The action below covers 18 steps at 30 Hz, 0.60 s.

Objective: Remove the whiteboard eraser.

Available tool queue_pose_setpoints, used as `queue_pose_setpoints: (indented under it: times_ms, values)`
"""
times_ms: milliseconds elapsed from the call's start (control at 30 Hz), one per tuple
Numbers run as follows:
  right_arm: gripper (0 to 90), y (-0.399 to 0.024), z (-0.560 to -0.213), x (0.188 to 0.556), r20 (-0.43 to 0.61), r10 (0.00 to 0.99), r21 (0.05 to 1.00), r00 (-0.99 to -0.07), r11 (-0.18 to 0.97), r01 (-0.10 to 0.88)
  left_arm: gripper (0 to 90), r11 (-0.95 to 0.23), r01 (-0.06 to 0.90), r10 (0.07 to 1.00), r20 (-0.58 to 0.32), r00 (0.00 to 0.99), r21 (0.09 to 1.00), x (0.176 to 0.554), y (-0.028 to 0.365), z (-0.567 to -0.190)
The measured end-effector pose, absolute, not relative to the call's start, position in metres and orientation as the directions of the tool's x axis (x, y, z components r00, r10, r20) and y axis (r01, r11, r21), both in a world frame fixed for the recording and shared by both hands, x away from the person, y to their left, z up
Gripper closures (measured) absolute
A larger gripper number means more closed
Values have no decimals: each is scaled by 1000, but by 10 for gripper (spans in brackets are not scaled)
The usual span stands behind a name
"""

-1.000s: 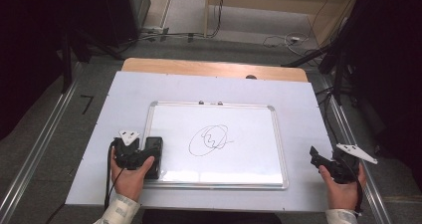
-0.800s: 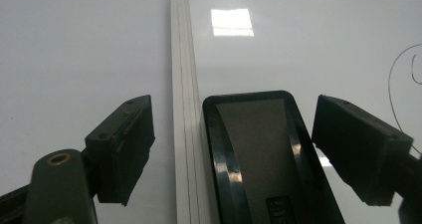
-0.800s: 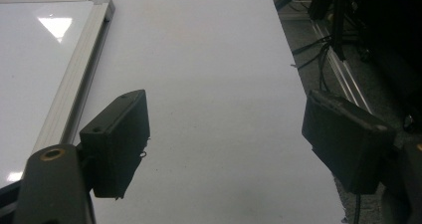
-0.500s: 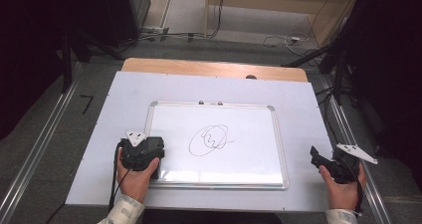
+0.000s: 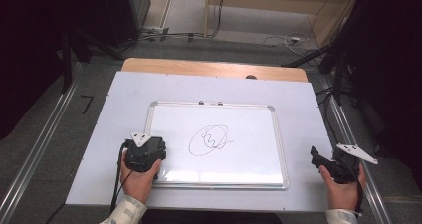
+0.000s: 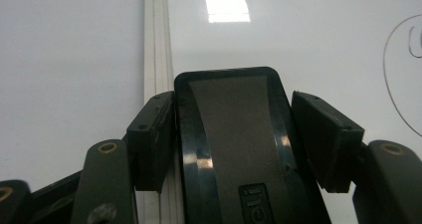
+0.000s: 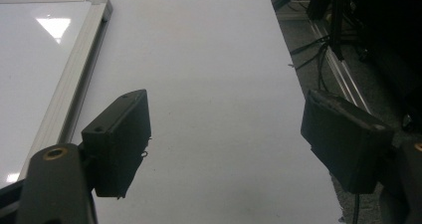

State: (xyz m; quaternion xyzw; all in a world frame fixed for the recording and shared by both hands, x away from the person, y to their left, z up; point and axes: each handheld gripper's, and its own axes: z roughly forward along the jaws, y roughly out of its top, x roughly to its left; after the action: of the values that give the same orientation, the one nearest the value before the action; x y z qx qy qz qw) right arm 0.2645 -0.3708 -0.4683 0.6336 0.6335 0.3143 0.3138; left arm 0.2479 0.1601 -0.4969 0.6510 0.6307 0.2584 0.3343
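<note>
A whiteboard [image 5: 249,159] with a silver frame lies flat in the middle of the white table; a black scribble [image 5: 210,139] inside an oval is drawn at its centre. My left gripper [image 5: 148,148] hovers at the board's lower left corner. In the left gripper view its jaws close on a black eraser [image 6: 234,134] with a grey felt face, straddling the board's left frame [image 6: 157,45]. My right gripper [image 5: 318,159] rests on the table right of the board. Its jaws [image 7: 229,139] stand wide apart with nothing between them.
The white table sheet [image 5: 124,99] ends in a wooden strip [image 5: 209,67] at the far side. Two small magnets [image 5: 210,103] sit on the board's top frame. Metal rails and cables [image 5: 343,114] run along the floor to the right.
My left gripper has moved right with the eraser, from the table left of the board onto the board's lower left edge. The right gripper has stayed put.
</note>
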Motion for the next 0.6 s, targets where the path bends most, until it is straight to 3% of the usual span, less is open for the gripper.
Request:
queue_pose_setpoints:
  times_ms: [600]
  values:
    - [186, -370, -469, 265, -6, 1000, 795, -1, 5, 607, 394, -1, 654, 994, -70, 83, 756, 248, 158, -496]
